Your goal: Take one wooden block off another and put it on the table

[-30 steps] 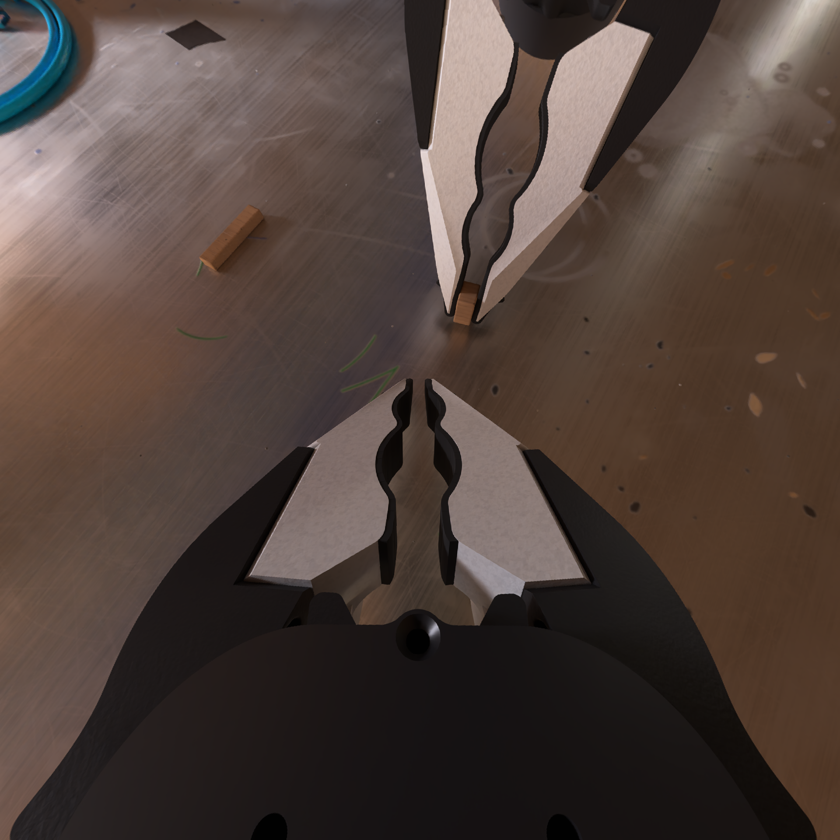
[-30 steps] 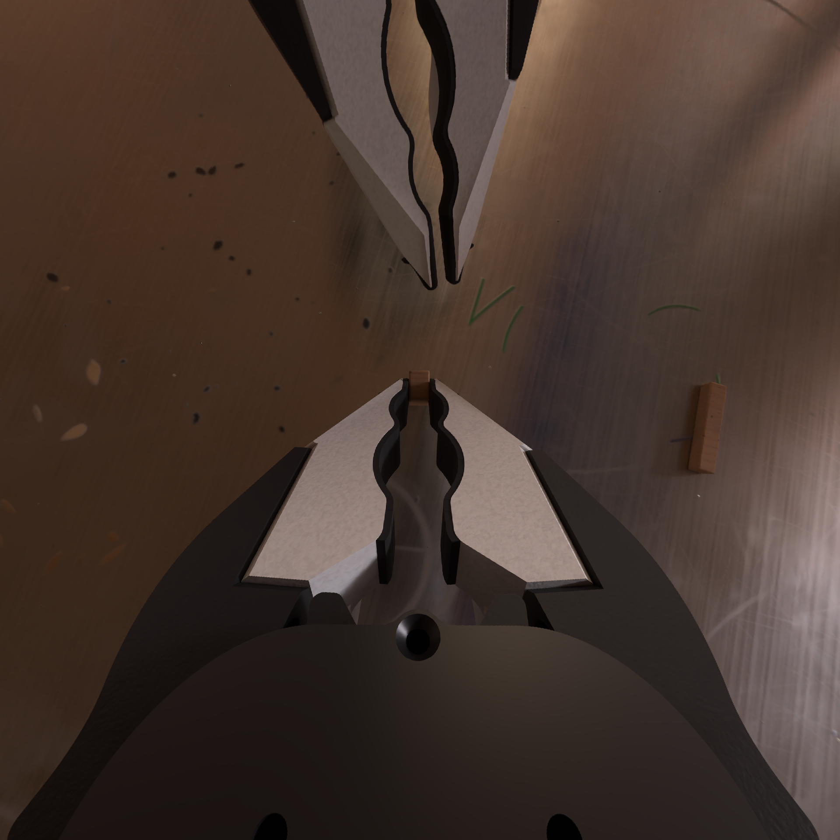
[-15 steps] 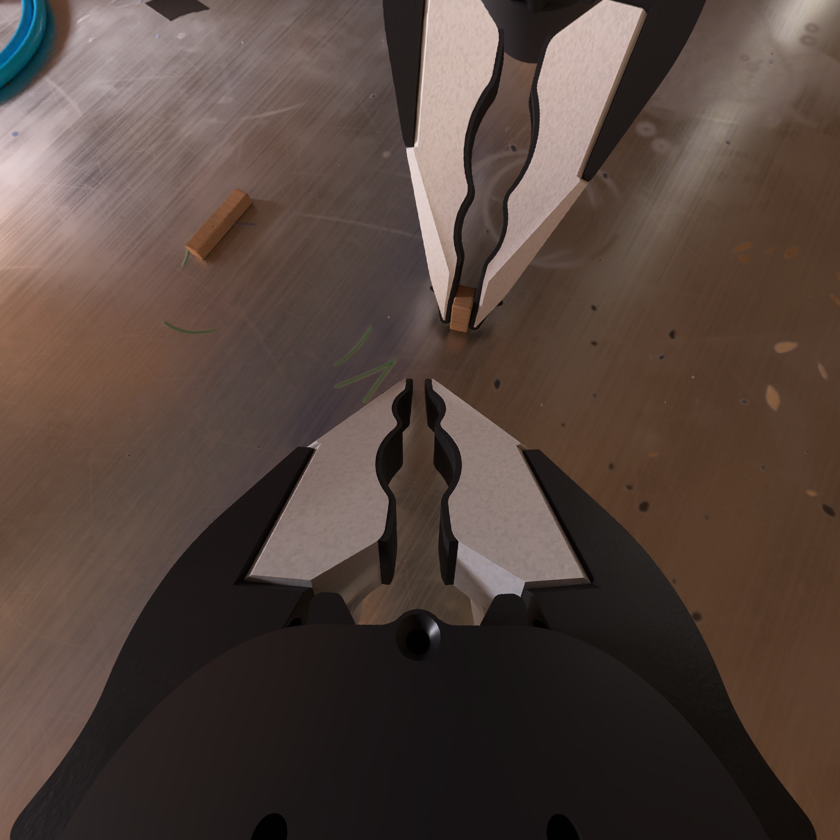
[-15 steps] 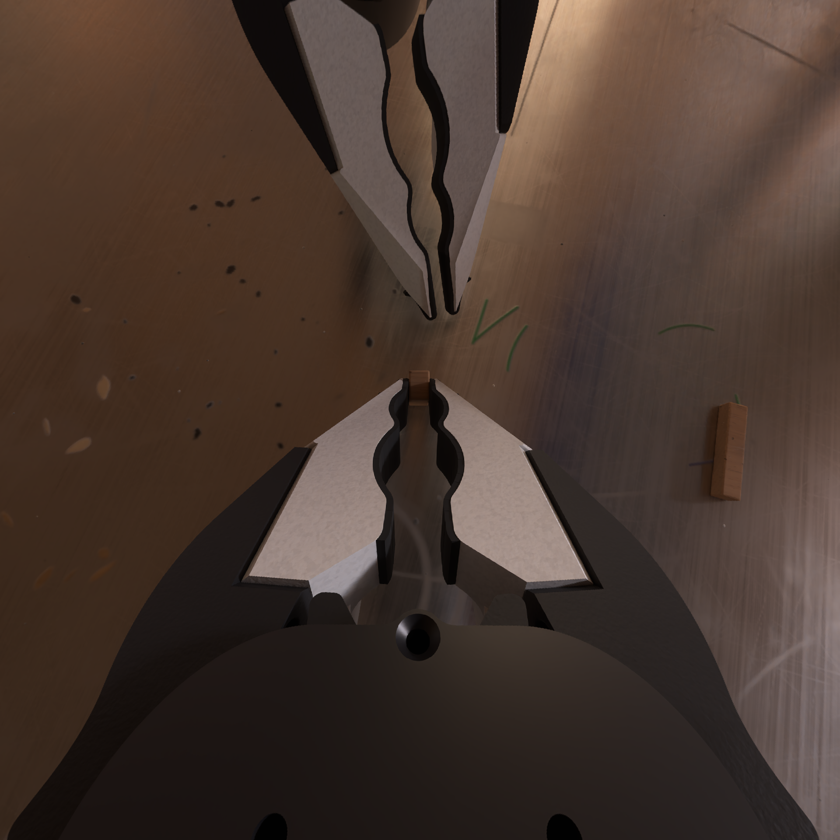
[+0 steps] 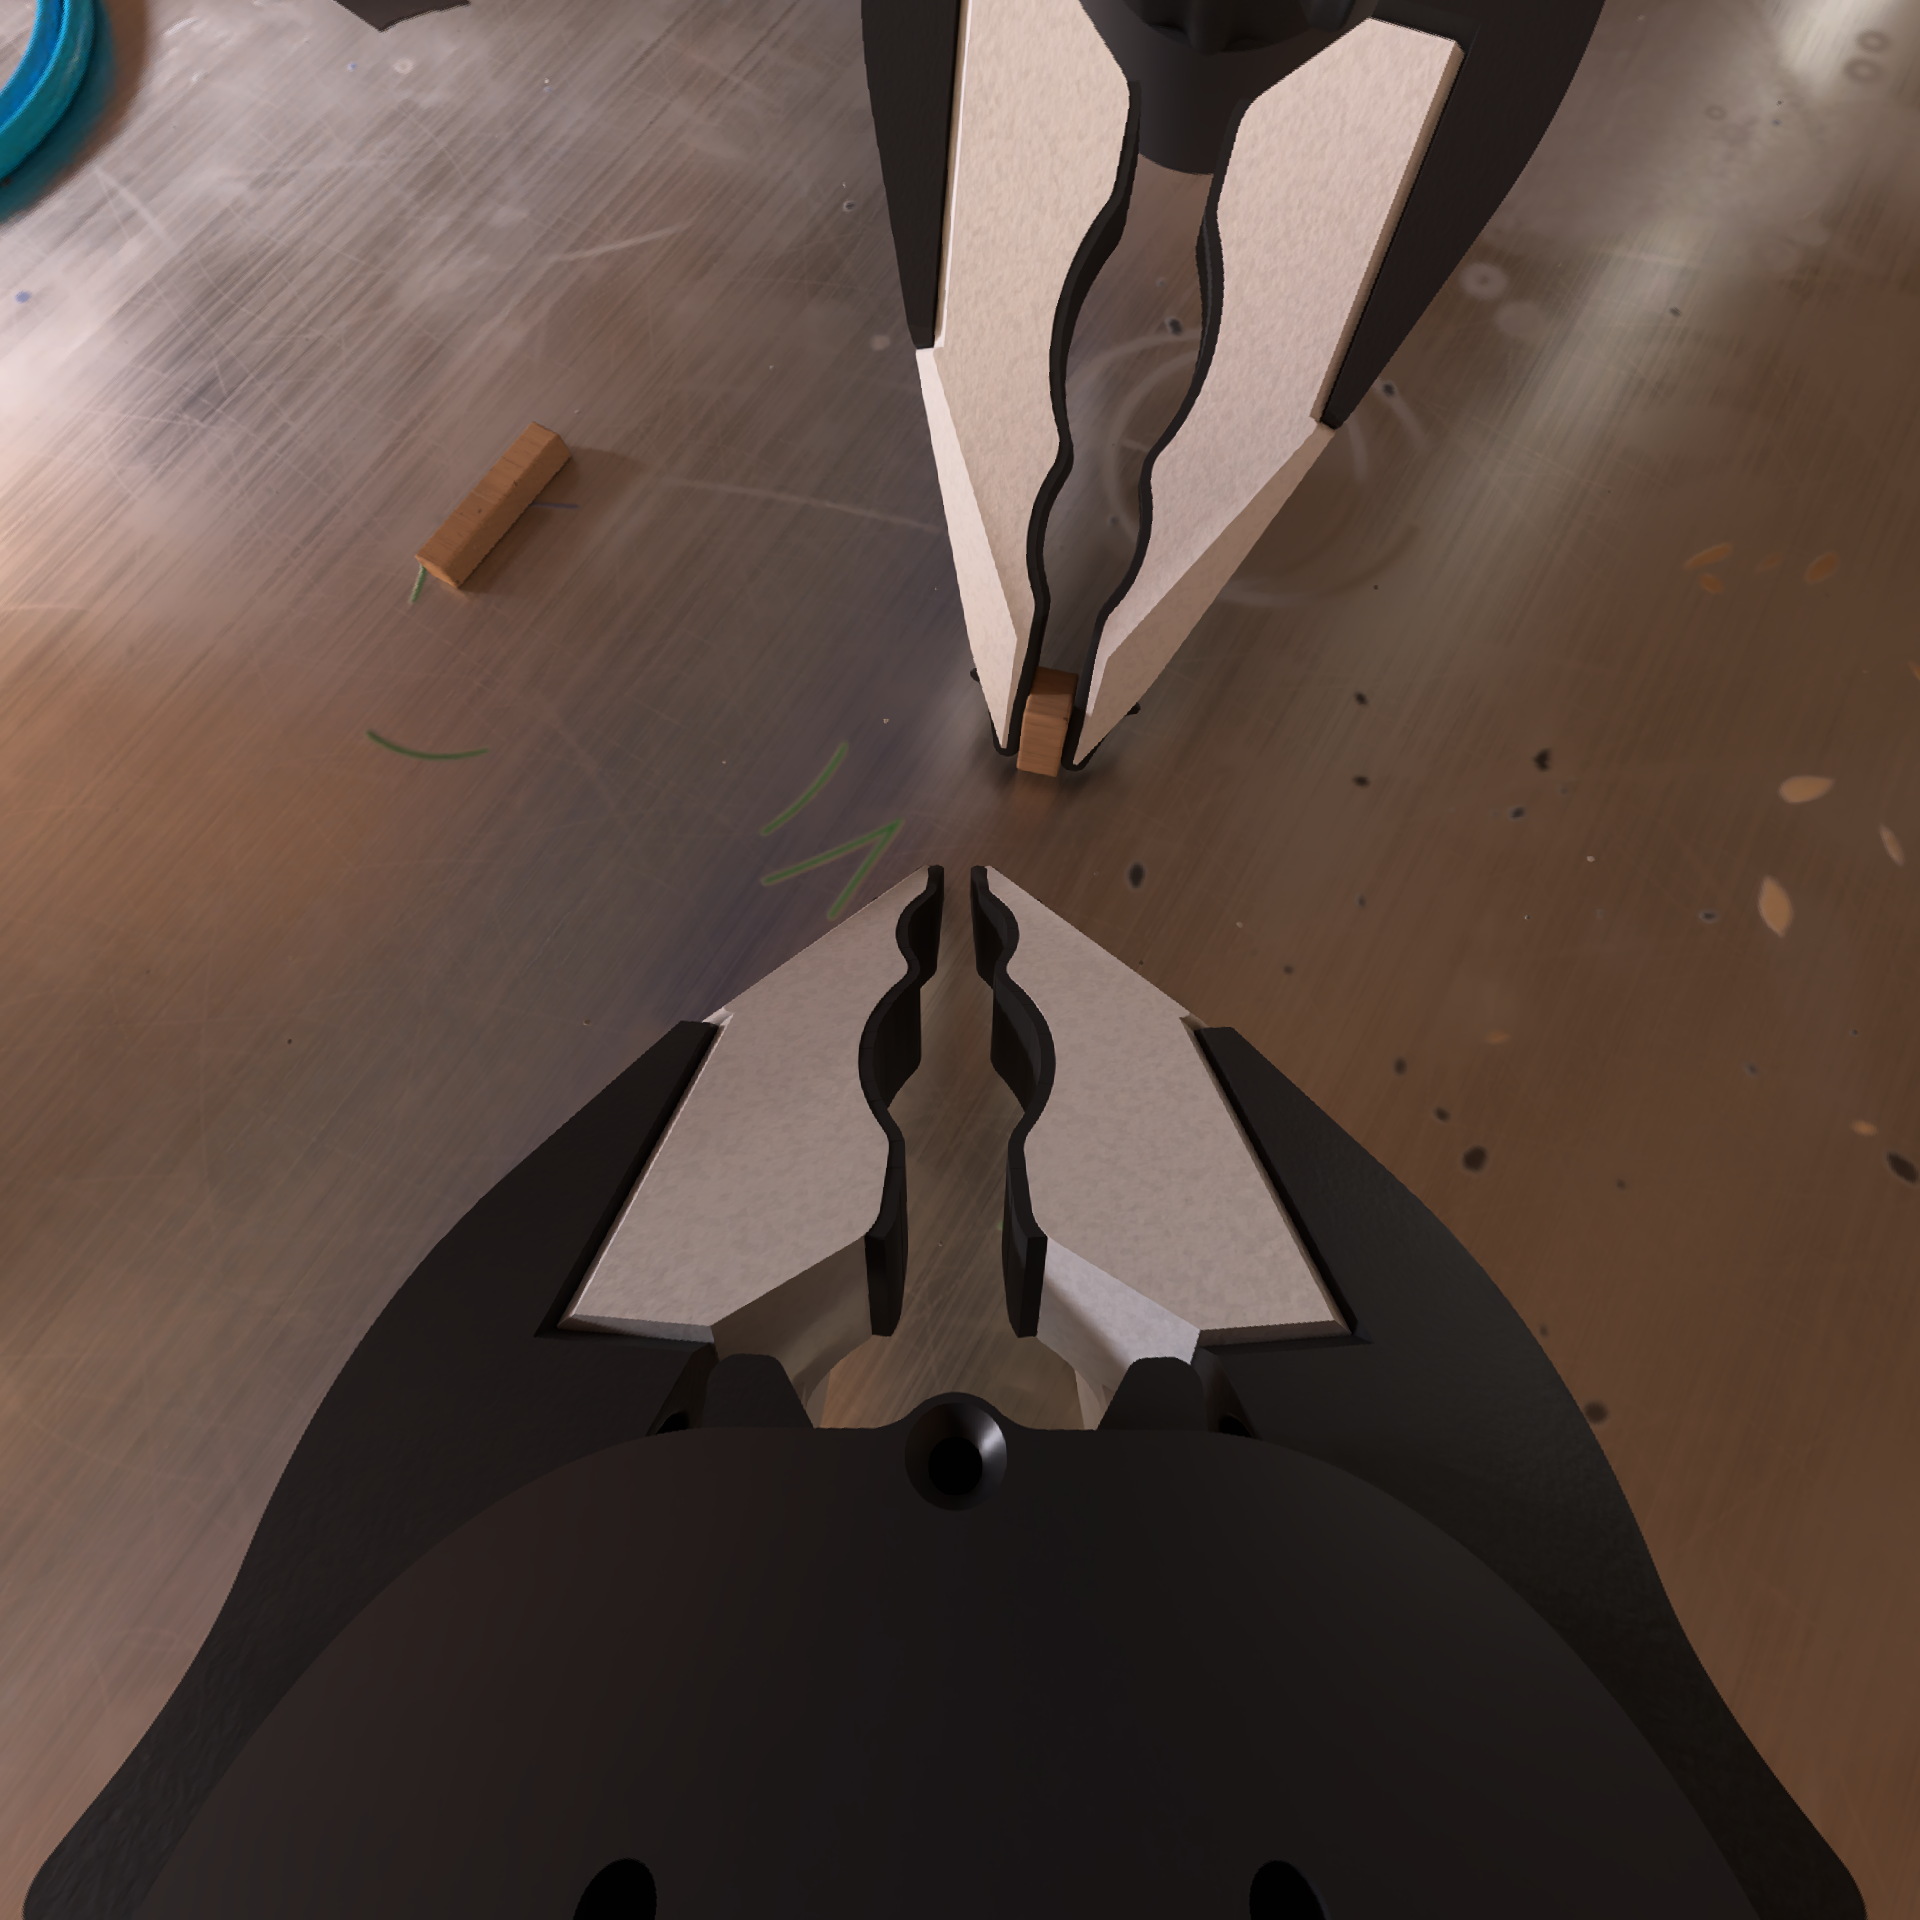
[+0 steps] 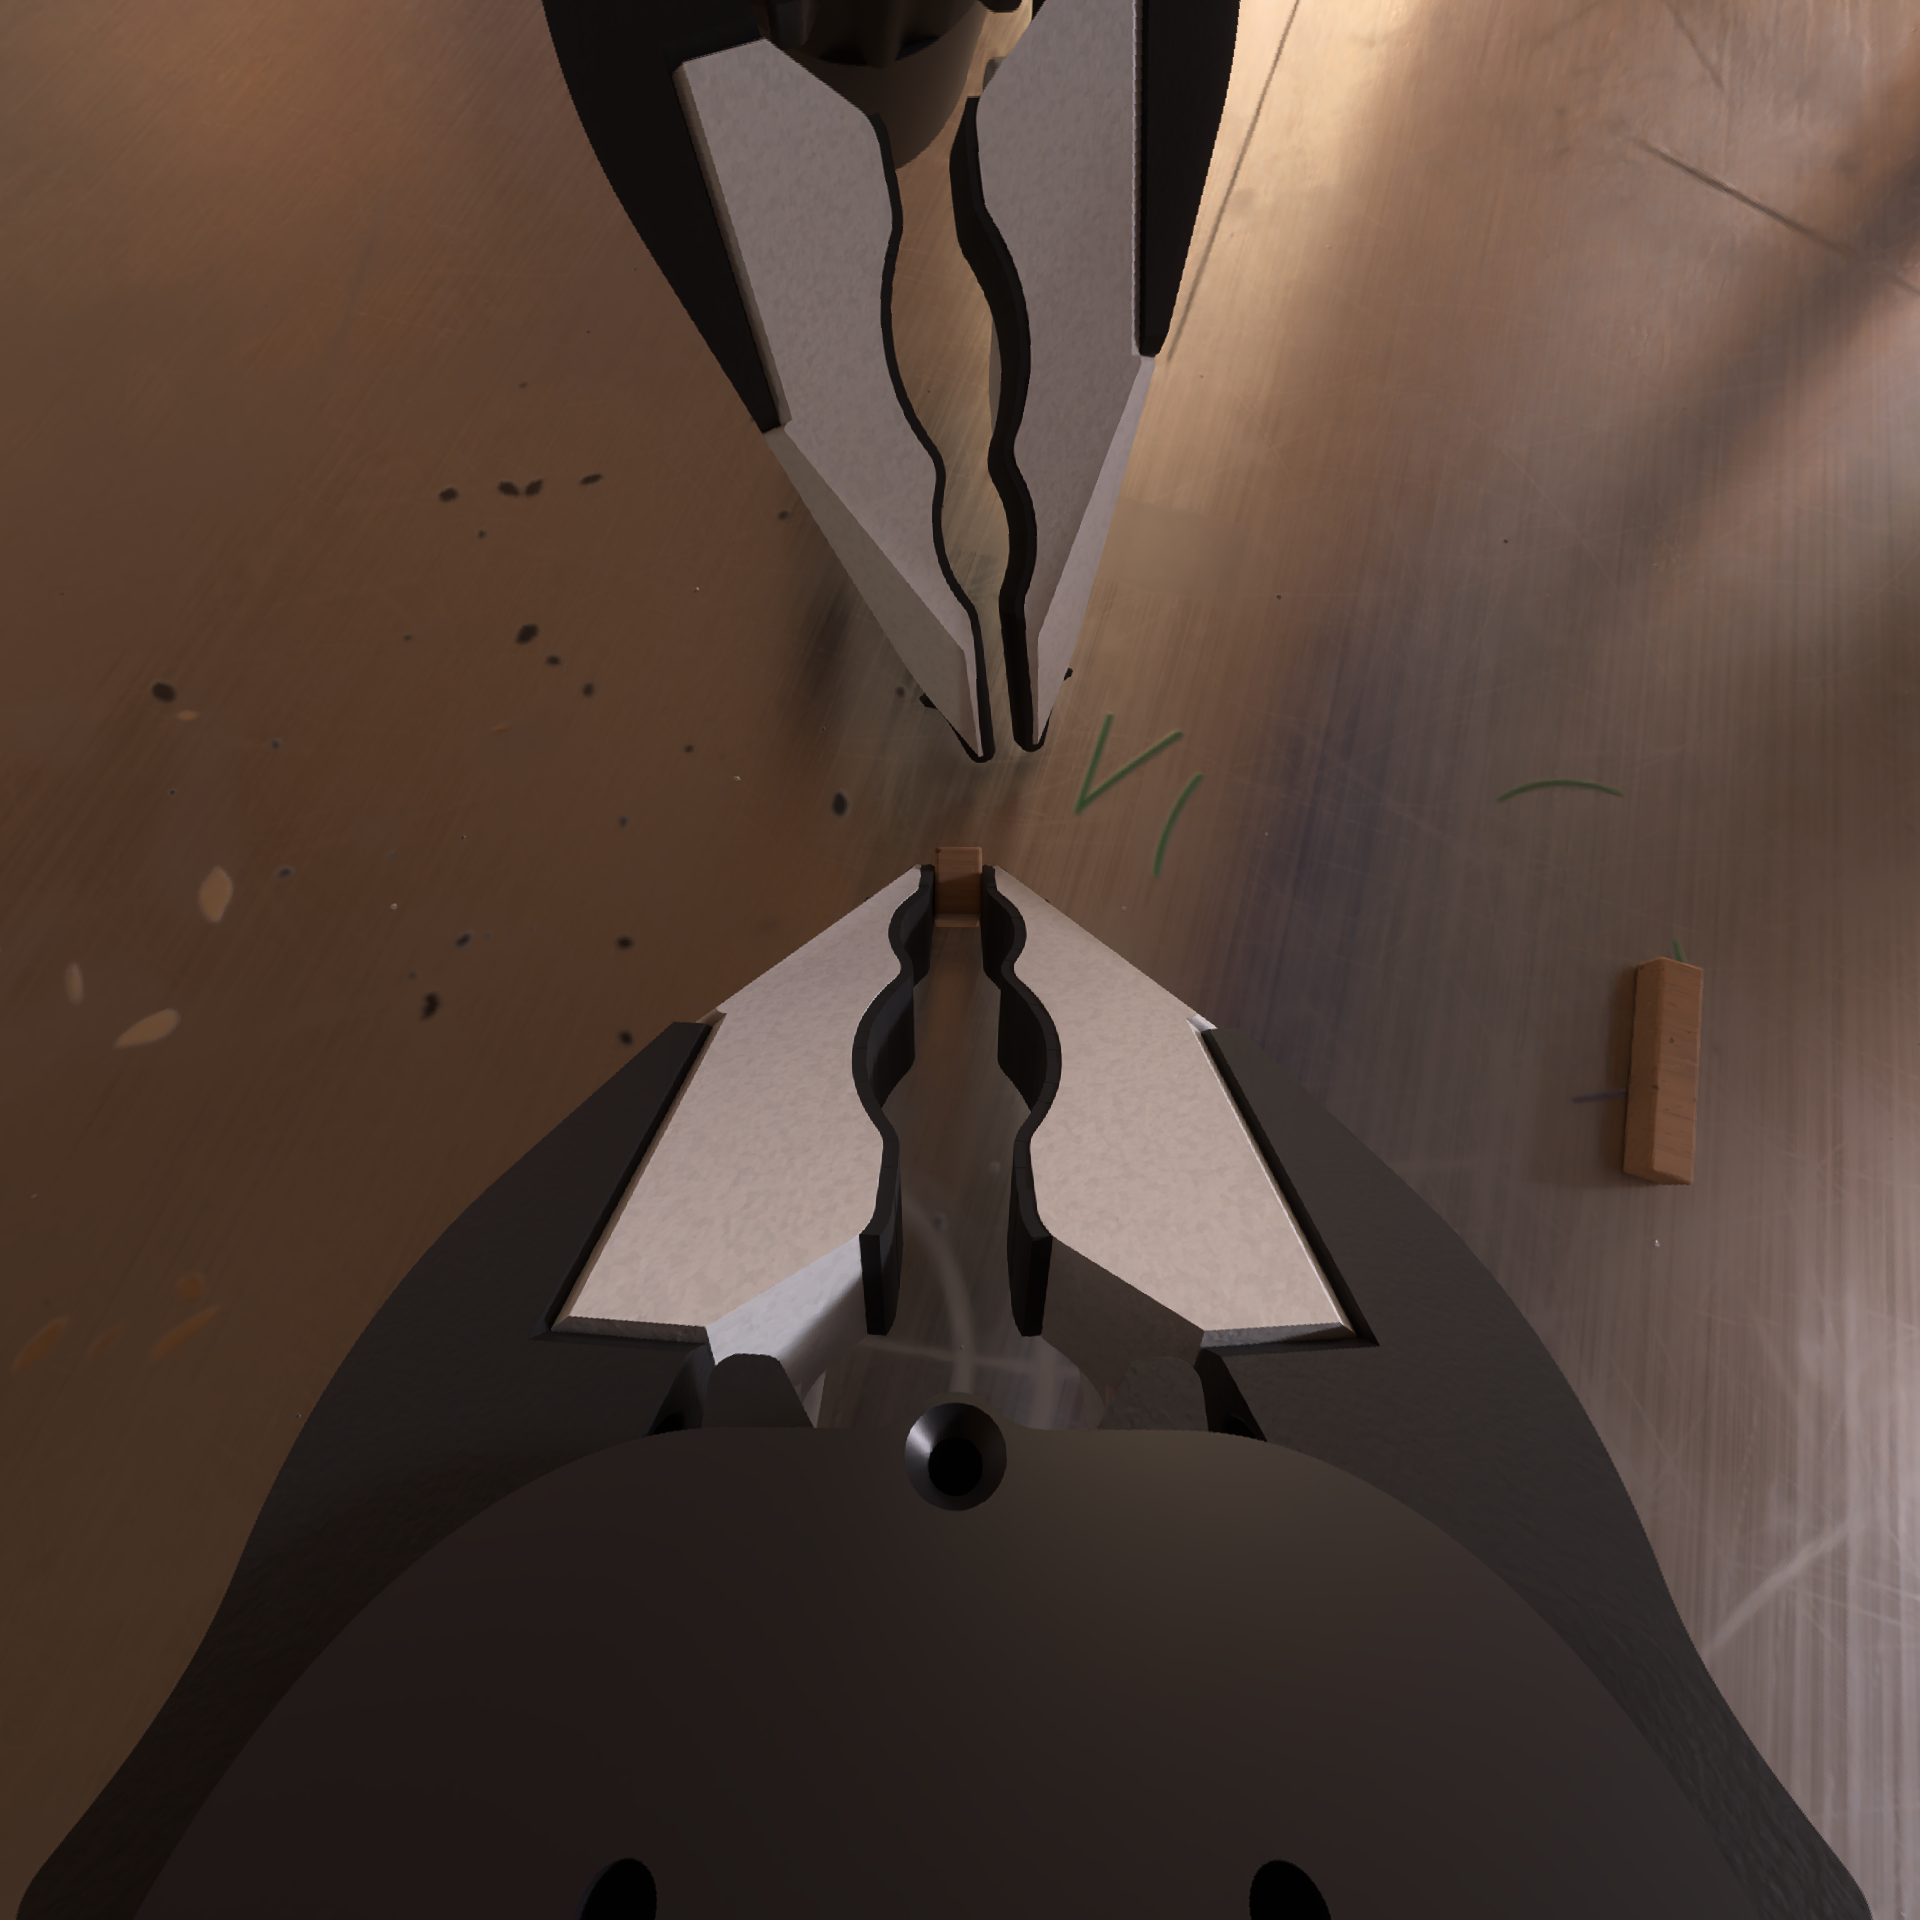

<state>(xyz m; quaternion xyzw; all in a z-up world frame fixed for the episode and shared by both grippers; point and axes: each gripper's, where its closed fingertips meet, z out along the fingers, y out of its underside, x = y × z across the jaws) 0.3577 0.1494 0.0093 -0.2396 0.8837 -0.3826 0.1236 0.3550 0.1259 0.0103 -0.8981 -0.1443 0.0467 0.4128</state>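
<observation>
My right gripper (image 6: pixel 961 883) is shut on a small wooden block (image 6: pixel 958 862) held at its fingertips. In the left wrist view the right gripper (image 5: pixel 1044 743) points down with that block (image 5: pixel 1044 732) at the table surface; I cannot tell whether it touches. My left gripper (image 5: pixel 951 883) faces it a short way off, shut with only a thin slit between the tips and nothing in it. It also shows in the right wrist view (image 6: pixel 1003 743). A second, longer wooden block (image 5: pixel 494 506) lies flat on the table to the side, also seen in the right wrist view (image 6: pixel 1662 1070).
The table is scratched brushed metal (image 5: pixel 1558 935) with dark specks and green scribble marks (image 5: pixel 831 842). A blue ring (image 5: pixel 42 135) lies at the far left edge, and a dark square patch (image 5: pixel 405 8) at the top edge.
The right gripper, still shut on the small block, has come slightly lower and closer to the left gripper's tips. The left gripper stays shut. The loose block has not moved on the table.
</observation>
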